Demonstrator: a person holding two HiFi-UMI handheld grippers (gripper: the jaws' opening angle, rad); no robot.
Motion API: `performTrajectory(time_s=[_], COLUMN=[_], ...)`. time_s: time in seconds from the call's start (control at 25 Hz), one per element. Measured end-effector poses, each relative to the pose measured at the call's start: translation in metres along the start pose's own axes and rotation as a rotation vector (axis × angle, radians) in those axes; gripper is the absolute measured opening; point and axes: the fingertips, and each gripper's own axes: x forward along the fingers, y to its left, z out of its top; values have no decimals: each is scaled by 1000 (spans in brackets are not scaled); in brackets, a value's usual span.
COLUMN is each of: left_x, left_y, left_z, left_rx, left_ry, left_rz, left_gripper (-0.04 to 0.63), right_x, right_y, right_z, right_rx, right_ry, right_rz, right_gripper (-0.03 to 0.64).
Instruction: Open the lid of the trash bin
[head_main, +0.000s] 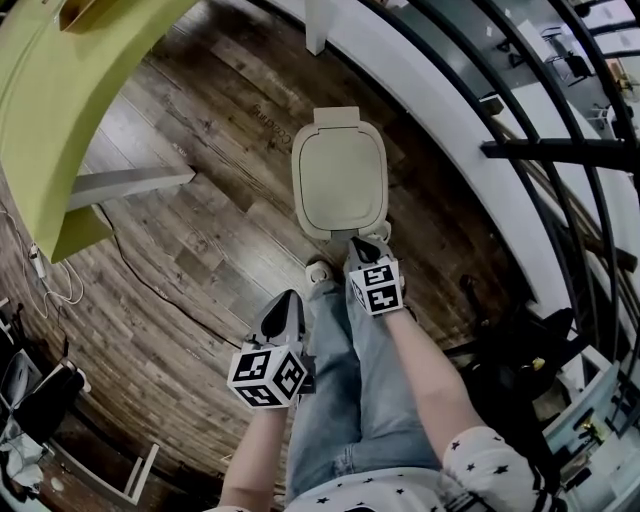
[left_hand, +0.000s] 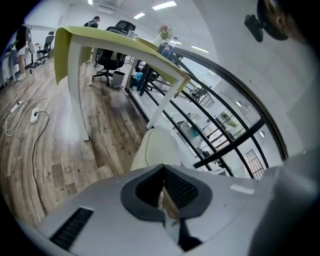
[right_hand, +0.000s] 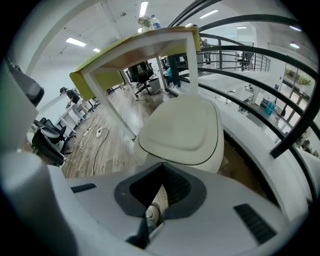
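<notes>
The cream trash bin (head_main: 340, 185) stands on the wood floor with its lid (right_hand: 182, 125) down flat. It shows in the left gripper view as a pale rounded top (left_hand: 157, 147). My right gripper (head_main: 371, 244) hovers at the bin's near edge, just in front of the lid, jaws shut on nothing (right_hand: 161, 168). Farther back and to the left of the bin, my left gripper (head_main: 284, 306) hangs over the floor, also shut and empty (left_hand: 163, 170). A small round pale thing (head_main: 320, 270) lies on the floor by the bin's front.
A green-topped table (head_main: 60, 110) with white legs stands to the left. A black curved railing (head_main: 560, 150) and white ledge run along the right, close behind the bin. A white cable (head_main: 60, 290) trails on the floor at left. A black bag (head_main: 520, 350) sits at right.
</notes>
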Motion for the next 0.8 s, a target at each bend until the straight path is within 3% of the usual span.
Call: performTrajectory(time_s=[0.8], left_x=[-4], left_y=[8], left_z=[-3], left_rx=[-7], left_ry=[6], left_rz=[5], left_gripper=[12], right_x=[14], right_y=[-5], right_z=[-18], right_rx=[7], right_ry=[60], right_rz=[-25], right_gripper=[-6])
